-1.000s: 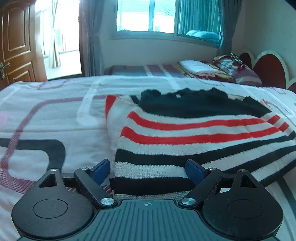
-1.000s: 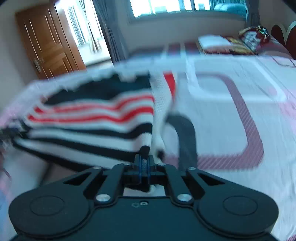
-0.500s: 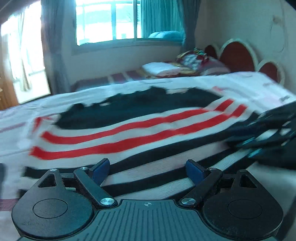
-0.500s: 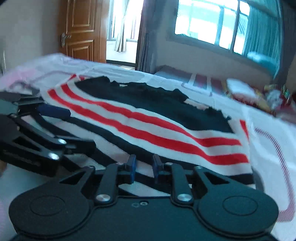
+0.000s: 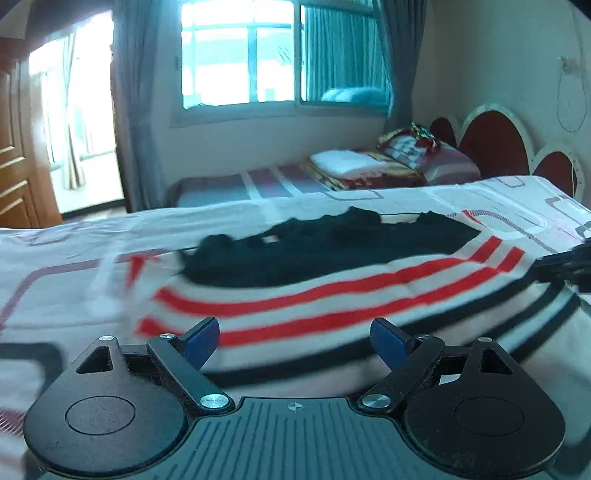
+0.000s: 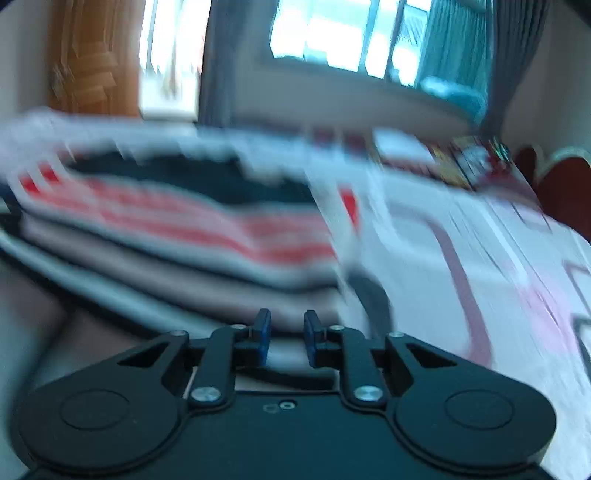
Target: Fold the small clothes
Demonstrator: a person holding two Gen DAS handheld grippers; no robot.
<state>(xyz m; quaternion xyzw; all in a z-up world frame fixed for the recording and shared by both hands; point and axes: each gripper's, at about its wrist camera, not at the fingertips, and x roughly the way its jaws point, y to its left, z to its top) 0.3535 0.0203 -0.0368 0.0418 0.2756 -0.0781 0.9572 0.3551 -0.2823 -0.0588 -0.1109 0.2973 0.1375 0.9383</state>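
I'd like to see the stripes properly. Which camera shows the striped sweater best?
The left wrist view: the sweater lies mostly sharp there, black top, red, white and black stripes across the bed. The right wrist view shows the same sweater, but smeared by motion blur.

We see both views from low over the bed (image 5: 92, 236), each looking forward past its own fingers toward the window (image 5: 240, 55) wall. Our left view sits close at the sweater's (image 5: 332, 280) near hem; our right view, blurred, sits close at its right edge. Both share sweater (image 6: 184, 221), window (image 6: 332, 33) and headboard (image 5: 491, 140).
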